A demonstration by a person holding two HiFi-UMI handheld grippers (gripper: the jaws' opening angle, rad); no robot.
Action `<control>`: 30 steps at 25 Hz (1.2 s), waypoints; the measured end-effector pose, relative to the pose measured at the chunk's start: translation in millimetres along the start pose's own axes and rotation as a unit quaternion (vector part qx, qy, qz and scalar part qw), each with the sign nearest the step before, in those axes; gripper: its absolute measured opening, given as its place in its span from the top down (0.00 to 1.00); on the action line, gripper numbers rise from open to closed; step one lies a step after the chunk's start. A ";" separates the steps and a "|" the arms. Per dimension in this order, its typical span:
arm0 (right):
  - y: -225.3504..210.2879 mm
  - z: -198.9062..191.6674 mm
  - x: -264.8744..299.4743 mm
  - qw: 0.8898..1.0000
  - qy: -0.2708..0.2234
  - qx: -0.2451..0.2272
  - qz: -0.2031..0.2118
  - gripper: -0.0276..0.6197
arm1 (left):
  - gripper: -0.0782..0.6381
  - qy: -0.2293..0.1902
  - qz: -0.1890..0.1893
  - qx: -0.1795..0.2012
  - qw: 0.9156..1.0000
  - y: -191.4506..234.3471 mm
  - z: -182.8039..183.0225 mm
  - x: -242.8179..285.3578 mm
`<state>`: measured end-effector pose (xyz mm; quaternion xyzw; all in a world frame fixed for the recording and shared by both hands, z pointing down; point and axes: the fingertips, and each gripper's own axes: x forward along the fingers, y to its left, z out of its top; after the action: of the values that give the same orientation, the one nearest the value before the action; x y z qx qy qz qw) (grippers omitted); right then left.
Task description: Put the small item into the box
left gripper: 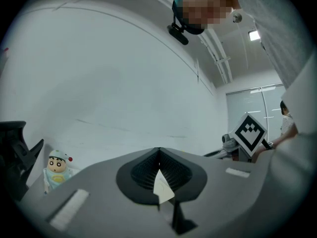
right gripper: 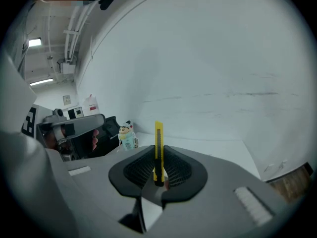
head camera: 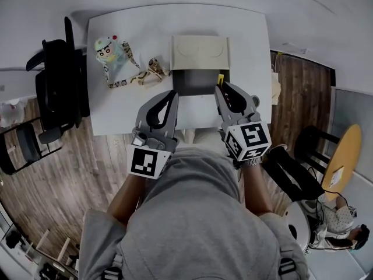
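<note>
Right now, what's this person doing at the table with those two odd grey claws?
A person stands at a white table with a hand-held gripper in each hand. The right gripper is clamped on a small yellow utility knife, holding it upright at the right edge of the open box, not yet inside. The left gripper is shut and empty, near the box's front left corner. A toy figure on a lanyard lies further left.

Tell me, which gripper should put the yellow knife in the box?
Right, most likely. The right gripper pinches the yellow knife and sits right beside the open box. The left gripper is shut on nothing and would need to take the knife first.
</note>
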<state>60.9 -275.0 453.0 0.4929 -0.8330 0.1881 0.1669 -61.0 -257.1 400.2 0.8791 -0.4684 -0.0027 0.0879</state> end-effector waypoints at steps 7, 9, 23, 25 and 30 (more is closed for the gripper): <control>-2.4 -16.2 25.8 0.999 0.040 -0.010 0.022 0.85 | 0.89 -0.001 -0.005 -0.009 1.000 -1.0 -4.9 14.9; -2.8 -20.1 32.6 0.998 0.050 -0.017 0.026 0.85 | 0.89 -0.001 -0.005 -0.010 1.000 0.3 -5.3 18.9; -2.9 -69.5 78.8 0.982 0.155 -0.066 0.080 0.85 | 0.89 0.007 0.021 -0.014 1.000 20.0 -10.0 36.7; -1.5 -75.7 83.4 0.979 0.168 -0.070 0.090 0.85 | 0.89 0.009 0.028 -0.016 0.999 22.9 -11.7 37.3; 1.7 -95.5 93.9 0.964 0.209 -0.122 0.112 0.85 | 0.89 0.007 0.052 -0.019 0.998 30.8 -12.2 40.1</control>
<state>25.3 -299.9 579.8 0.3218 -0.8461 0.2012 0.3743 -62.8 -305.1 420.2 0.8519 -0.5125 -0.0011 0.1080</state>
